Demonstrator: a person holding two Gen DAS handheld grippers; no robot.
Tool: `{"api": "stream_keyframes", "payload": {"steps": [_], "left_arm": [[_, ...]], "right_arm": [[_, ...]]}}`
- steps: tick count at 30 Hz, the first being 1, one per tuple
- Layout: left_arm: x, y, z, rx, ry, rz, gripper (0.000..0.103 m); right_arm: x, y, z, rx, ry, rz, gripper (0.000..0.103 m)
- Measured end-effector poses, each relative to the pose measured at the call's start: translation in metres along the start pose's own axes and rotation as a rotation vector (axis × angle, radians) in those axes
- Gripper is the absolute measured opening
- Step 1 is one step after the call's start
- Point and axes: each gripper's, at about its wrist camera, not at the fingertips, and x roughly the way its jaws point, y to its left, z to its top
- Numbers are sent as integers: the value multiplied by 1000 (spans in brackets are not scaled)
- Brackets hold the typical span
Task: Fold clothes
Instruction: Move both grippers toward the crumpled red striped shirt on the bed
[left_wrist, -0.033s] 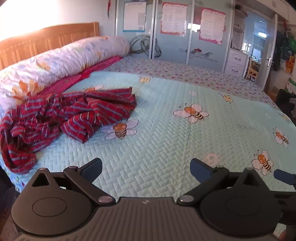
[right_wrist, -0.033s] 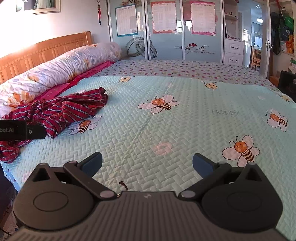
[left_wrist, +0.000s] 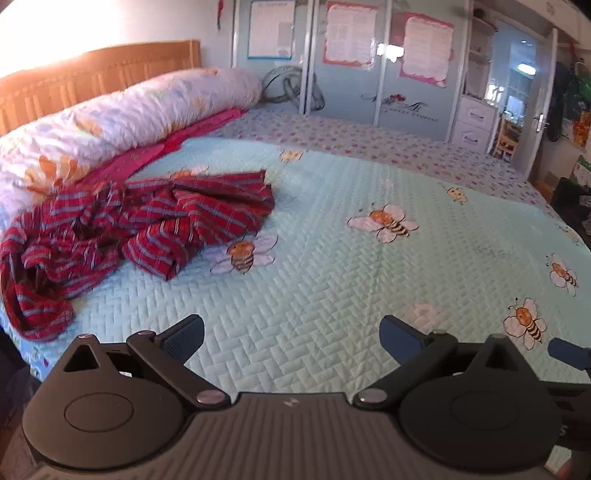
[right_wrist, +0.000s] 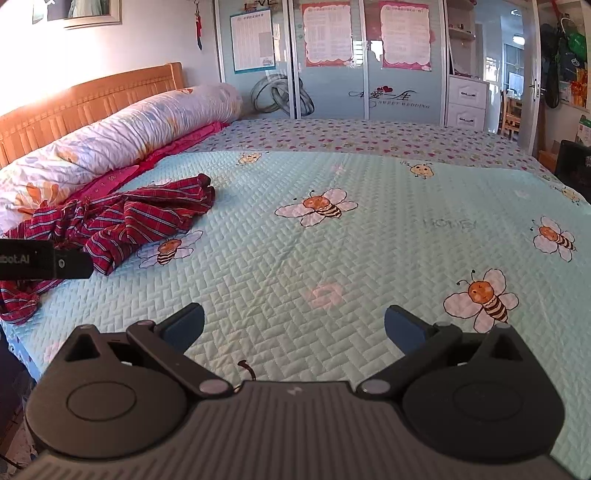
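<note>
I see the bed's pale green quilt (left_wrist: 332, 295) filling the space ahead of both grippers, printed with cartoon bees. Along its far left edge, well beyond my left gripper, lies a long rolled duvet (left_wrist: 129, 110) against the wooden headboard (left_wrist: 92, 77).

The red plaid garment (left_wrist: 147, 225) sits ahead and to the left of my left gripper (left_wrist: 291, 334), and farther left of my right gripper (right_wrist: 293, 325). It is crumpled, unfolded, heaped in ridges and loose flaps. Its long axis runs from the near left corner of the bed, where one end droops over the mattress edge, diagonally away toward the middle of the quilt. One flap points toward a bee print just beside it. The cloth is red with thin blue and white stripes.

My left gripper hangs above the quilt with its jaws spread wide and nothing between them. My right gripper is likewise released, jaws apart, empty, over bare quilt. Neither touches the garment.
</note>
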Motion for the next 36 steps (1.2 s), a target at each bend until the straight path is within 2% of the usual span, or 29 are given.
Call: {"api": "stream_keyframes", "payload": {"steps": [7,11,15,19,21,24,26,29,33,36], "left_arm": [[22,21,-11,-56,102,59,103],[35,33,-17,-87,160,92,103],[48,45,-24,-119,218,126,103],[61,58,-30,-154,277,160,102],[76,74,-34,-202,321,183,94],[96,94,-28,-272,350,201,89],[110,107,-22,-317,361,211,91],[130,128,-8,-351,367,246,91],[145,160,16,-334,386,362,91],[134,197,35,-404,314,481,91]], "right_arm": [[0,3,-3,-31,-3,0,103],[9,13,-7,-73,45,-19,103],[29,26,-4,-104,76,0,103],[54,65,22,-226,29,69,103],[68,84,39,-270,-4,108,103],[103,123,67,-386,-37,151,103],[132,146,82,-440,3,156,103],[166,166,100,-432,100,208,103],[193,196,122,-454,164,277,103],[199,230,138,-501,152,345,103]]}}
